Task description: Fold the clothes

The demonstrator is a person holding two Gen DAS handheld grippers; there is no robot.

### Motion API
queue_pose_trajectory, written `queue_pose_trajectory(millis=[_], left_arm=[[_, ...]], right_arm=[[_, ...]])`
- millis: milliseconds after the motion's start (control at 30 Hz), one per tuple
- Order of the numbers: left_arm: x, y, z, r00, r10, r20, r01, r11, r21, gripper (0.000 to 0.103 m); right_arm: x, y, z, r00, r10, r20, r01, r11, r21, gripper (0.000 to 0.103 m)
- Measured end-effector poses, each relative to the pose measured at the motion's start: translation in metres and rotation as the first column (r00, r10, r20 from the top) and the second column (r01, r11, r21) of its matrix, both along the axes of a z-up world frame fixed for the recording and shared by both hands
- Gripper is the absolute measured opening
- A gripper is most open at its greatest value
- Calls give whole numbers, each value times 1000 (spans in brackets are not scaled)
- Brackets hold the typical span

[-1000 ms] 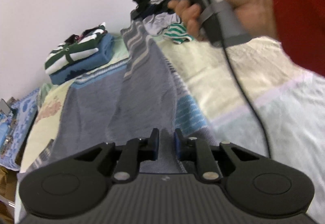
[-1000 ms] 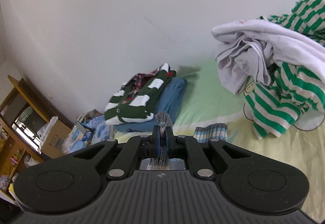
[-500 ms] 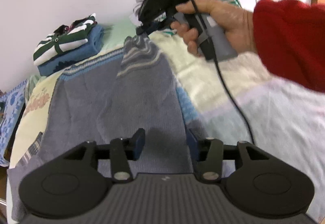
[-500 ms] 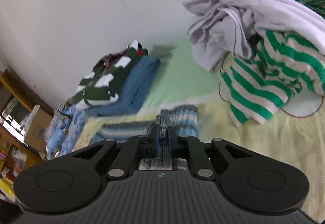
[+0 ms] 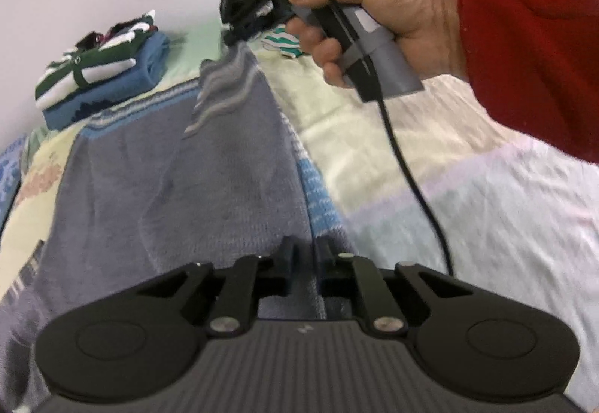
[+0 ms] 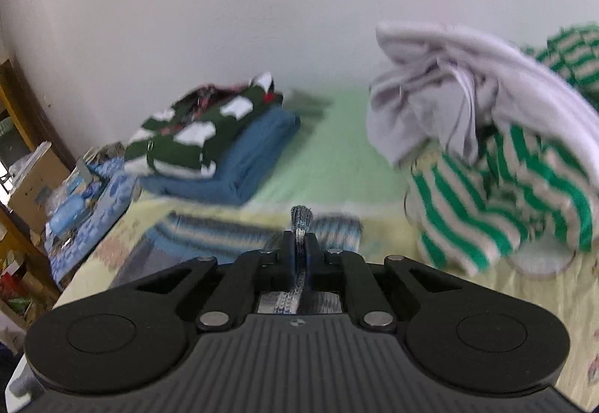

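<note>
A grey-blue knitted sweater [image 5: 168,181] with striped hem bands lies spread on the bed. My left gripper [image 5: 306,256] sits at its near edge with the jaws closed on a fold of the knit. My right gripper [image 6: 299,244] is shut on the sweater's striped far edge [image 6: 300,222] and holds it lifted. It shows in the left wrist view [image 5: 239,27] at the top, held by a hand in a red sleeve. The sweater's striped hem [image 6: 209,231] lies below it on the bed.
A folded stack, a green-white striped top on a blue garment [image 5: 101,76], sits at the far left by the wall [image 6: 209,147]. A heap of unfolded white and green-striped clothes [image 6: 486,136] lies at the far right. A cable [image 5: 408,170] hangs from the right gripper. Shelves stand left of the bed.
My left gripper opened half a second ago and has now closed on the sweater's near edge. My right gripper keeps its hold and has shifted with the far edge.
</note>
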State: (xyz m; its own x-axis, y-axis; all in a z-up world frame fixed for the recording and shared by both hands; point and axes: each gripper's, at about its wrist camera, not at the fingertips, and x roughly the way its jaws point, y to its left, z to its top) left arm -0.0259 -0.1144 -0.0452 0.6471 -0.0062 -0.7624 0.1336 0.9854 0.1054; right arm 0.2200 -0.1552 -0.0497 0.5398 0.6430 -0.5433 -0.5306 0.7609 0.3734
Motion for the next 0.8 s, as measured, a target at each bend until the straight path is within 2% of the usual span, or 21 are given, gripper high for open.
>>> queue_pose_trajectory(millis=[133,200,233,267,300,333,400,467,500,567,633,700,767,800], left_arm=[[12,1,-2,1000,8,-8,-8,1000,-3,13],[12,6,1,1000,7,-8,-8,999,-36,16],[10,11,4,1000,6,-7,-7,998,-59,25],[8,16,7,1000,5,-5,-6,996,-84,32],[6,23,10,1000,9,-2,-9,995,-100,44],[4,30,14,1000,13,2,-13,993,-115,52],[1,48,20,999,30,18,-28,991,-129,53],[2,70,25,997,57,46,-51,991,-123,61],[2,82,28,996,71,60,-63,991,-120,69],[11,107,27,991,103,88,-94,990,-106,69],[26,131,21,992,101,81,-87,984,-158,77],[44,147,8,997,80,11,-76,971,-228,77],[53,153,0,997,74,-21,-77,957,-279,73],[54,151,-1,998,63,-13,-64,957,-284,72]], right_arm=[[11,10,-3,1000,-6,17,6,999,-33,6],[13,14,-16,1000,-10,16,11,996,-86,6],[14,15,-21,1000,-15,14,16,995,-100,6],[14,13,-25,1000,-22,13,23,996,-90,7],[13,10,-27,1000,-26,12,27,997,-69,7],[14,7,-27,1000,-27,1,27,998,-50,9],[15,-1,-23,999,-27,-18,26,1000,-7,19],[17,-6,-18,999,-11,-36,12,1000,26,30],[18,-7,-16,999,0,-44,2,999,41,33],[21,-9,-12,998,17,-61,-13,998,58,35],[23,-2,-16,997,20,-70,-19,999,27,35],[23,4,-20,998,11,-62,-11,1000,-2,35],[17,6,-19,1000,-21,-13,21,1000,-21,33],[13,6,-15,999,-44,25,44,999,-20,33]])
